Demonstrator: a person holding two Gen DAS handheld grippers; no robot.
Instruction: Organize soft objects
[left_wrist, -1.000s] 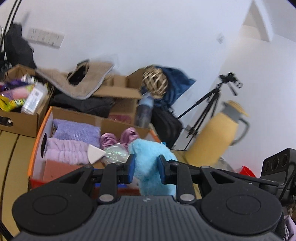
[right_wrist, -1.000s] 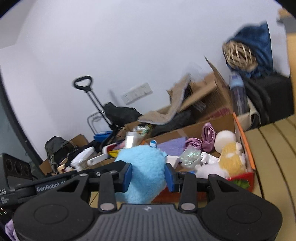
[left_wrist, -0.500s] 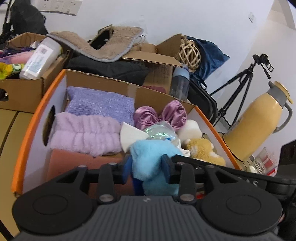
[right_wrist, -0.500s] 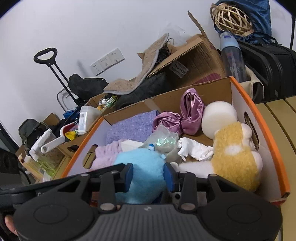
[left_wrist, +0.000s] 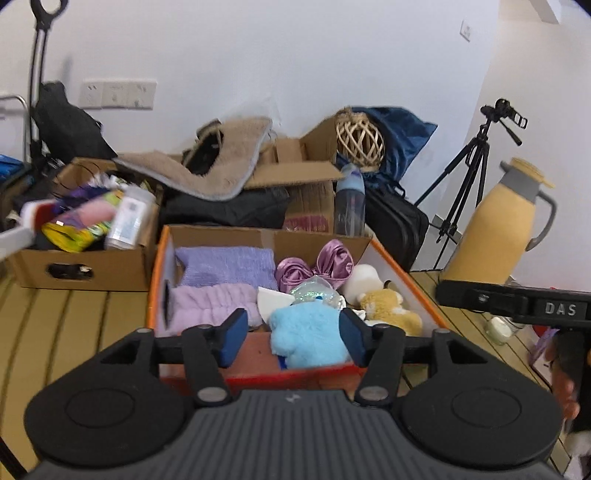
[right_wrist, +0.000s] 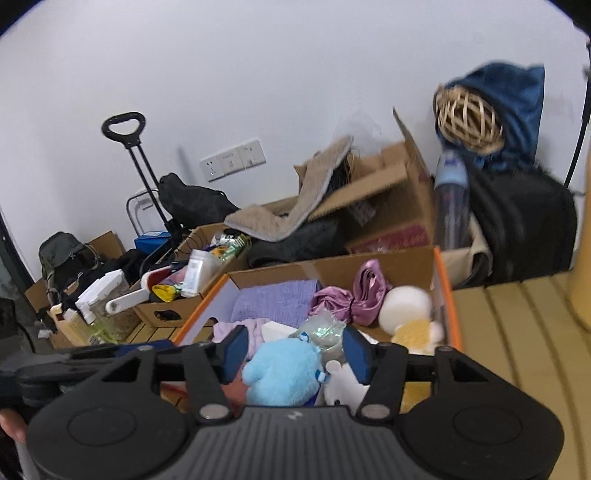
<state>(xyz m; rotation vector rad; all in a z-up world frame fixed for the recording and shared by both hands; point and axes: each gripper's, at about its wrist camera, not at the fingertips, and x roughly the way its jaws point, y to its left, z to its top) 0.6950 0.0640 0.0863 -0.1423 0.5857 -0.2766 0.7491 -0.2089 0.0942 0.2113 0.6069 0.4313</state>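
Left wrist view
Your left gripper: fingers spread wide, blue pads clear of everything, gripping nothing.
Blue plush toy: lying in the cardboard box, near end, between your pads but touching neither.
Box contents: purple towel at 11 o'clock from the toy, pink fluffy cloth at 9, satin bow at 12, yellow plush at 3.
Right side: yellow jug at 2 o'clock, well apart from the box; the other gripper's black arm reaches in below it.

Right wrist view
Your right gripper: fingers spread wide too, nothing between them under pressure.
Blue plush toy: resting in the box, just past your pads.
Neighbours: white ball at 1 o'clock from the toy, satin bow at 12, purple towel at 11.
Behind: wicker ball at 1 o'clock, high up.
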